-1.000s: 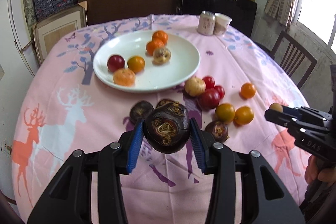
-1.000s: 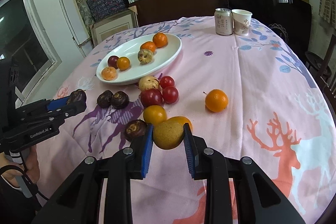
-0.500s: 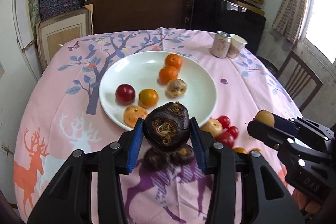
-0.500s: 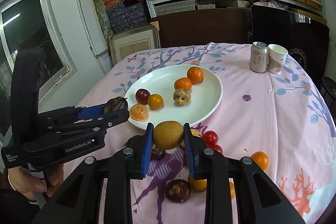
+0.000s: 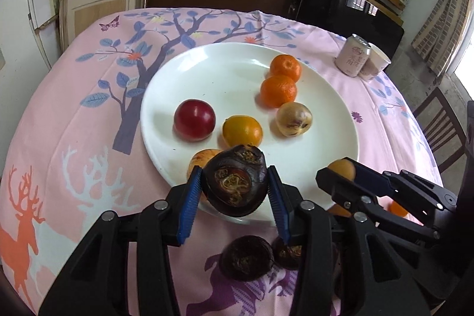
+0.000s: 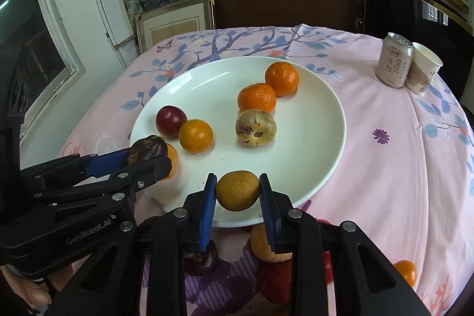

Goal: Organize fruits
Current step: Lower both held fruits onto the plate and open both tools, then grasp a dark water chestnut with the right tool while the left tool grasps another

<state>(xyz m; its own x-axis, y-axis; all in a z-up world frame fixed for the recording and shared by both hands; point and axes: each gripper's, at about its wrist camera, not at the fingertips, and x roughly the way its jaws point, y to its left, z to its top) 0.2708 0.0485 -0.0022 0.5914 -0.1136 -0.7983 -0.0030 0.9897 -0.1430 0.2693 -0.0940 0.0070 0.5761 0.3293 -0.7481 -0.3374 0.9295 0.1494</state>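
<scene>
Two fruits brought over the white plate point(image 5: 166, 96)
Dark fruit point(image 5: 235, 184) clamped in left tongs point(image 5: 234, 191), tan fruit point(image 6: 237, 191) gripped in right tongs point(image 6: 238, 197); both held poised for setting down

the left hand-held gripper point(image 5: 235, 194) clamps a dark brown fruit point(image 5: 235, 184) over the near rim of the white plate point(image 5: 237, 73). the right hand-held gripper point(image 5: 334, 182) beside it grips a tan fruit point(image 5: 340, 168).
</scene>
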